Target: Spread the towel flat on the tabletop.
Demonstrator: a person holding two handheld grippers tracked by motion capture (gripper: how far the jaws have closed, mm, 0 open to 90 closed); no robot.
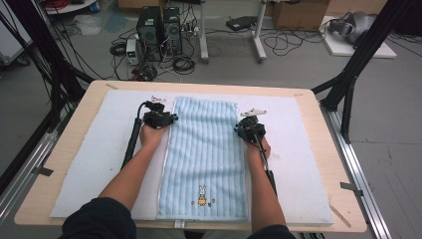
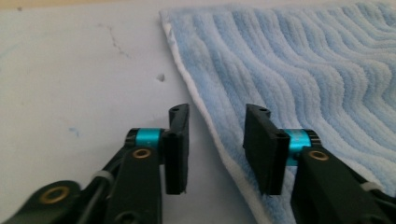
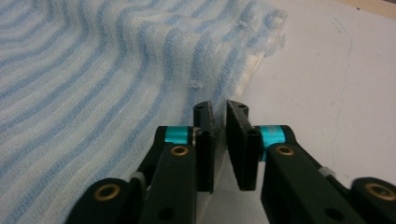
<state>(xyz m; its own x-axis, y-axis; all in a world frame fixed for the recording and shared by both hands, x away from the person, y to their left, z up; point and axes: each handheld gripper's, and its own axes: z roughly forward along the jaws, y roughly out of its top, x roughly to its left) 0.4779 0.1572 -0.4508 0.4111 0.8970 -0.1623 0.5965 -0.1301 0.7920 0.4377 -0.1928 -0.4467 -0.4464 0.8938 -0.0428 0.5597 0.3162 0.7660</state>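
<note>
A light blue striped towel point(image 1: 204, 154) lies flat and lengthwise on a white mat point(image 1: 94, 164) that covers the wooden table point(image 1: 64, 139); its far short edge lies near the mat's far edge, and its near short edge, with a small rabbit picture point(image 1: 201, 195) stitched just above it, reaches almost to the mat's near edge.

The left tool point(image 1: 160, 118) sits at the towel's left long edge, toward the far end; in the left gripper view its jaws stand apart, released, straddling that edge point(image 2: 205, 116), with one jaw over the bare mat point(image 2: 84, 84) and the other over the blue pile point(image 2: 303, 74); nothing is caught between them; whether the jaw tips touch the cloth I cannot tell.

The right tool point(image 1: 250, 128) sits at the towel's right long edge, about level with the left tool across the towel; in the right gripper view its jaws are nearly closed, a narrow gap left between them, right at the towel's hem; the cloth point(image 3: 93, 93) ripples up beside the jaws and its far corner point(image 3: 273, 23) looks ruffled; whether the hem is pinched in the gap is not clear to me.

Both forearms reach in along the towel's two long sides; beyond the table's far edge, computer towers point(image 1: 159, 32) and cables lie on the floor.
</note>
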